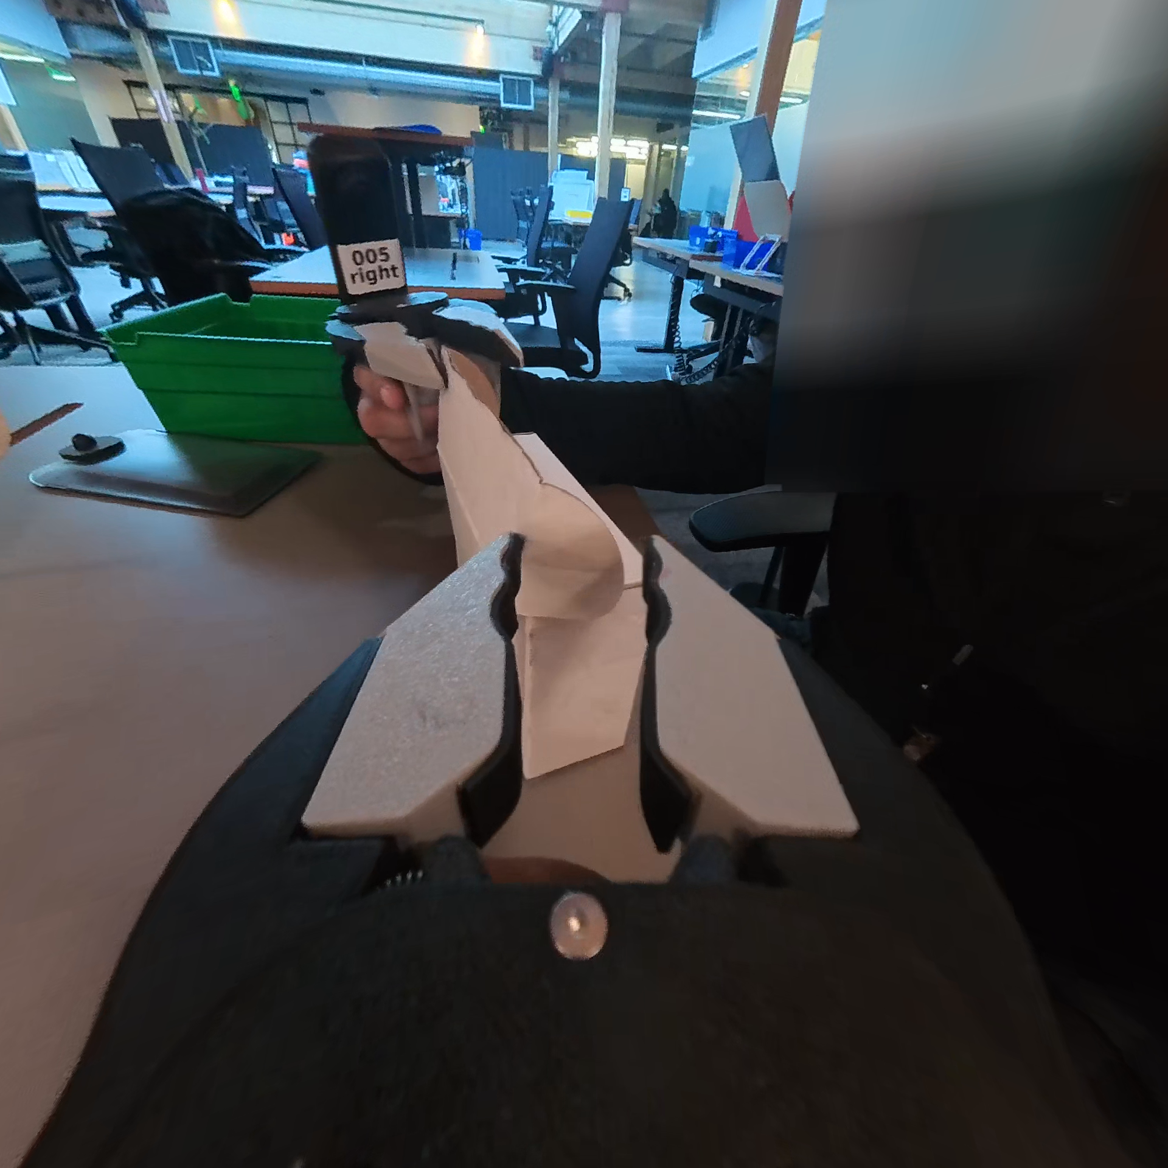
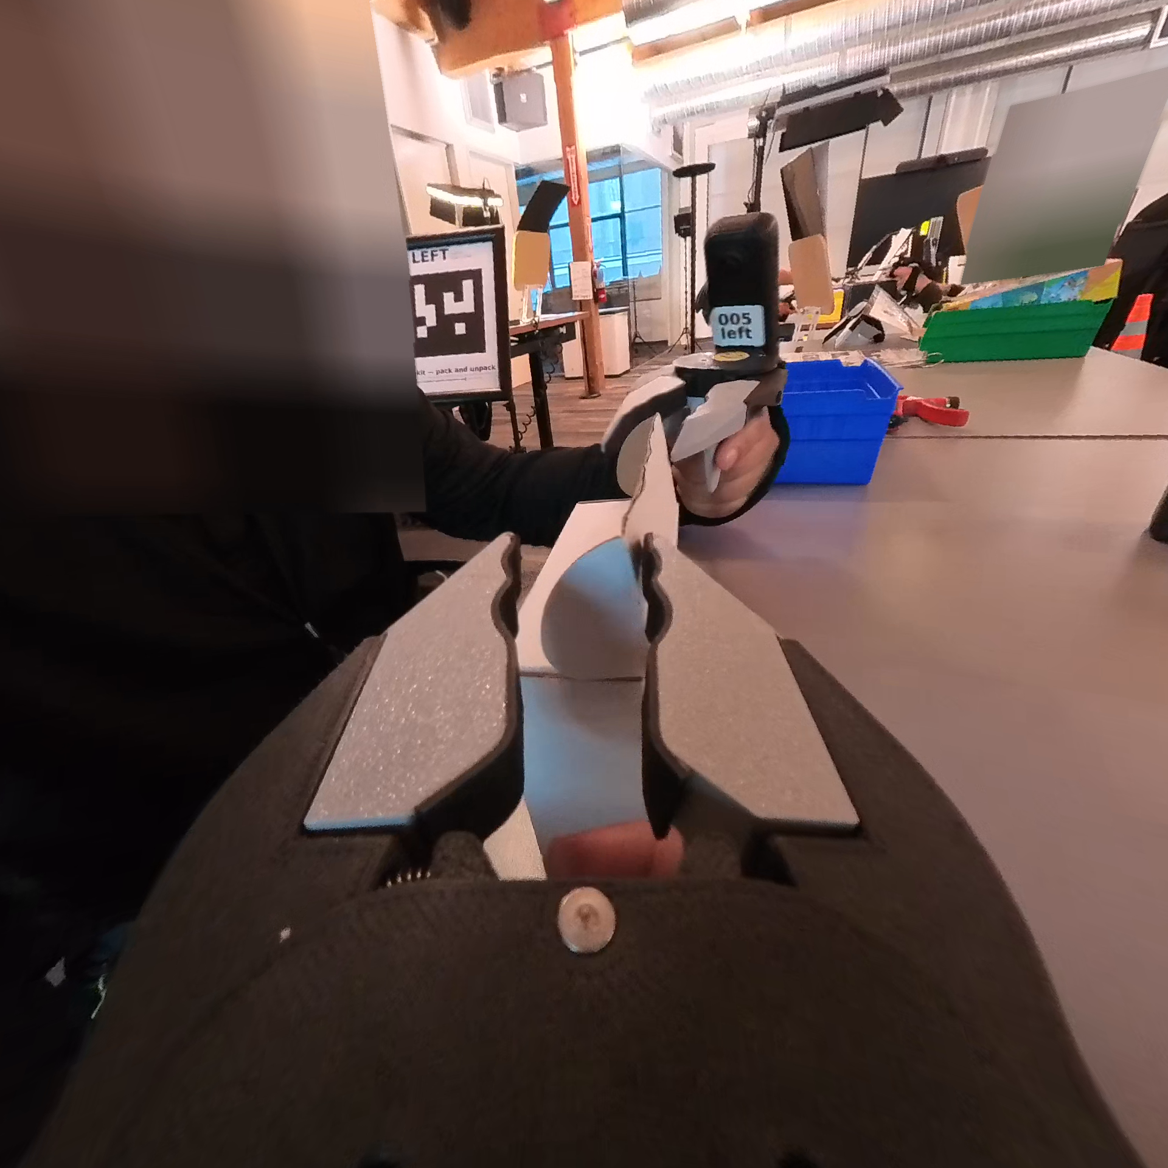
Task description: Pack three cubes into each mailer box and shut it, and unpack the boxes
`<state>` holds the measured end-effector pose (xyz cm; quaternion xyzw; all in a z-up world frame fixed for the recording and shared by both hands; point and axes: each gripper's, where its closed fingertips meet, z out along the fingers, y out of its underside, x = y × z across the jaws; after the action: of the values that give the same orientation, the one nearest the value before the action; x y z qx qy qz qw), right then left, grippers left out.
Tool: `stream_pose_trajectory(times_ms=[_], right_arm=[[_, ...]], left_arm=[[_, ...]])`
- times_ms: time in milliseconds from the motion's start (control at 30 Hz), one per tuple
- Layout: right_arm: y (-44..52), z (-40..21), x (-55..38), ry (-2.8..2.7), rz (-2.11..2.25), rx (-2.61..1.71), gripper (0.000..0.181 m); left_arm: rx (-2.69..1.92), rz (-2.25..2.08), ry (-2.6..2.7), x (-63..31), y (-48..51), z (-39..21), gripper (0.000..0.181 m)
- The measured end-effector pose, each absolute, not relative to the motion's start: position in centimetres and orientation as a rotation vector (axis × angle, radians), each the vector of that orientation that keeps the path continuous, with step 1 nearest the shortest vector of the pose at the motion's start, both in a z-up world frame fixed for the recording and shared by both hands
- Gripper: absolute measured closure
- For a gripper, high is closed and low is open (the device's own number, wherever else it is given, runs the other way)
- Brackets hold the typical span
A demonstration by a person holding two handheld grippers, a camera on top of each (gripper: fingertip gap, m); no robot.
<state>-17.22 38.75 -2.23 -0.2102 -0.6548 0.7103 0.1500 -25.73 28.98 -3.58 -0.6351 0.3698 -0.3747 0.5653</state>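
Observation:
A flat white cardboard mailer box (image 1: 499, 468) is held in the air above the grey table (image 1: 158, 632), stretched between both grippers. My left gripper (image 1: 581, 556) is shut on its near end, where a curved flap fills the gap between the fingers. My right gripper (image 1: 442, 373) grips the far end, with a hand around its handle. In the right wrist view, my right gripper (image 2: 578, 550) is shut on the mailer box (image 2: 588, 607), and my left gripper (image 2: 657, 442) pinches the other end. No cubes are in view.
A green bin (image 1: 227, 366) and a black mat (image 1: 170, 468) lie on the table beyond the box. A blue bin (image 2: 828, 430), a red tool (image 2: 935, 407) and a far green bin (image 2: 1011, 328) stand on the table (image 2: 948, 632). A chair armrest (image 1: 758, 524) is at the table edge. Some 15 centimetres of space lies between my two pairs of fingers.

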Motion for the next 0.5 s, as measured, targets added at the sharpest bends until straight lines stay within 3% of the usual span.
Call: stream_pose_trajectory(times_ms=[500], right_arm=[[38.5,-3.0,-18.0,-1.909,2.008,-0.646,0.154]], left_arm=[[-1.486,-0.846,0.869,-25.5,30.0,-4.1,0.150]])
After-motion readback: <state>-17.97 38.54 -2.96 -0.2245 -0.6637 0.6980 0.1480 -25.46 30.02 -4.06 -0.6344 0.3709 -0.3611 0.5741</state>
